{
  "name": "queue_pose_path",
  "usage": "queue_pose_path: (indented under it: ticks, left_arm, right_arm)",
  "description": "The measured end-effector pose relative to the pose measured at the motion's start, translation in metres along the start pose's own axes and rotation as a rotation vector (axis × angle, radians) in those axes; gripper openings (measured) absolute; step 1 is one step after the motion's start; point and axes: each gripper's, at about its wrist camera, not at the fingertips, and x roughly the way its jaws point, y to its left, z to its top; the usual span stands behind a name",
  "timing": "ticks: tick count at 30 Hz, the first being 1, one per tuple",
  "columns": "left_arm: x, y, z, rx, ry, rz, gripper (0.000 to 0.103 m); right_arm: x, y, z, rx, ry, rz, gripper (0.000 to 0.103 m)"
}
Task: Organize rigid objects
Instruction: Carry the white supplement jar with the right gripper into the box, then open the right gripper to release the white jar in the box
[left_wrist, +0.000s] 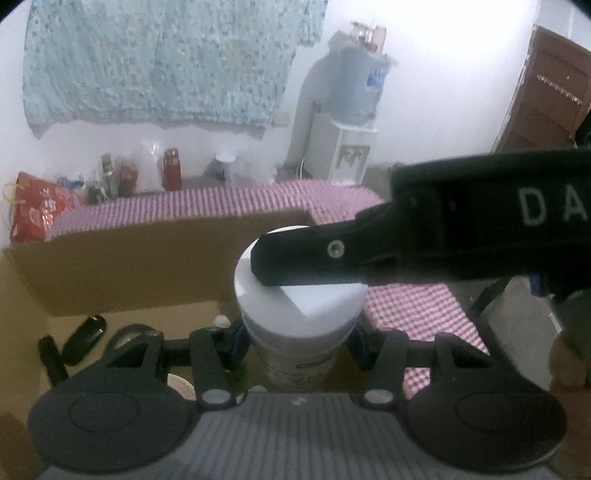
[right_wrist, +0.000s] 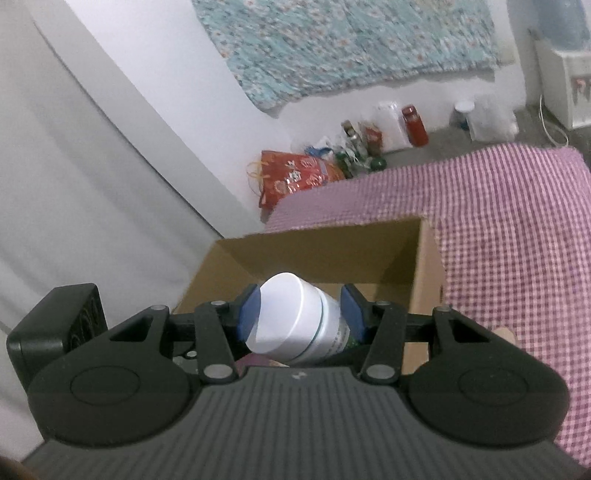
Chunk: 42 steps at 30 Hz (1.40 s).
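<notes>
the left claw (left_wrist: 299, 345) pinches one white-lidded jar (left_wrist: 301, 314) upright at the centre of the left wrist view, its pads pressed on the jar's sides, above the open cardboard box (left_wrist: 122, 273) whose far wall runs across the middle left of the frame; the box's right edge meets the checked cloth (left_wrist: 417, 314) just beside the jar. the right claw (right_wrist: 300, 319) pinches a second white-lidded jar (right_wrist: 295, 321), tilted with its lid toward the upper left, at the centre of the right wrist view, in front of the box's open mouth. in the left view the right claw's black finger (left_wrist: 306, 258) crosses over the first jar's lid from the right, so the two stand very close. two dark objects (left_wrist: 85, 339) lie on the box floor at lower left, with bare floor between them and the far wall. counted: two jars, two claws, one box
</notes>
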Motion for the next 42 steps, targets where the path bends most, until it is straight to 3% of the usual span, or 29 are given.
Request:
queue_pose_path:
  ticks: [11, 22, 31, 42]
  left_arm:
    - [0.019, 0.003, -0.009, -0.002, 0.083, 0.015, 0.054]
    - [0.009, 0.002, -0.010, 0.016, 0.076, 0.019, 0.056]
    - [-0.022, -0.006, -0.008, 0.042, -0.002, 0.042, 0.072]
    - [-0.096, -0.010, -0.019, 0.025, -0.111, 0.073, 0.088]
  right_arm:
    - [0.033, -0.026, -0.014, 0.039, 0.060, 0.011, 0.050]
    - [0.035, -0.021, -0.010, 0.033, 0.059, -0.012, 0.051]
    - [0.017, -0.013, -0.013, 0.035, 0.011, -0.013, 0.052]
    - [-0.040, 0.040, -0.026, -0.053, -0.104, -0.003, 0.058]
